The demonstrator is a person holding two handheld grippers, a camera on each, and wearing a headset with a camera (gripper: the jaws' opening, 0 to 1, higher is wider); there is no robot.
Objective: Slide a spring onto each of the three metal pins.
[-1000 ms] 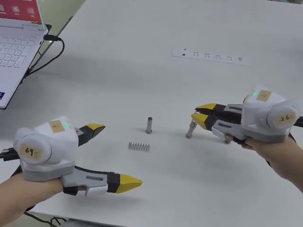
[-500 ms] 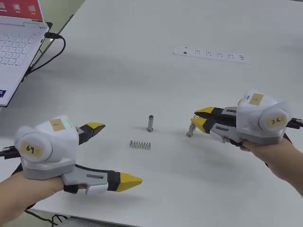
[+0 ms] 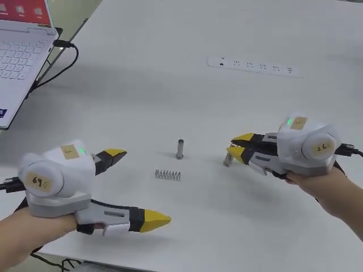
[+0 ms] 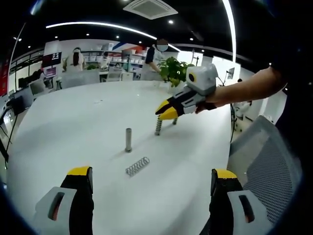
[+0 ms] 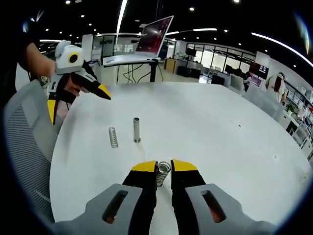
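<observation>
- My left gripper (image 3: 144,185) hangs over the near edge of the white counter (image 3: 170,85), jaws spread wide, yellow tips aimed toward 3 o'clock in the head view.
- My right gripper (image 3: 234,147) comes in from 3 o'clock with its jaws drawn narrow. In the right gripper view they close on the top coils of the sprung pin (image 3: 228,157).
- The sprung pin stands with its foot on the counter and its long axis tilted, the top leaning toward 1 o'clock into the right gripper's tips.
- A bare pin (image 3: 180,148) stands upright on the counter, long axis vertical, at 9 o'clock of the sprung pin and apart from it.
- A loose spring (image 3: 168,175) lies flat near the bare pin, at 7 o'clock of it and not touching. Its long axis runs from 9 to 3 o'clock in the head view.
- The loose spring lies between the two grippers, with open counter between it and the left gripper's tips.
- Farther back, a white power strip (image 3: 252,66) lies at 1 o'clock of the bare pin, well apart.
- An open laptop (image 3: 17,39) sits at the counter's 10 o'clock corner, a black cable (image 3: 57,67) looping from its side.
</observation>
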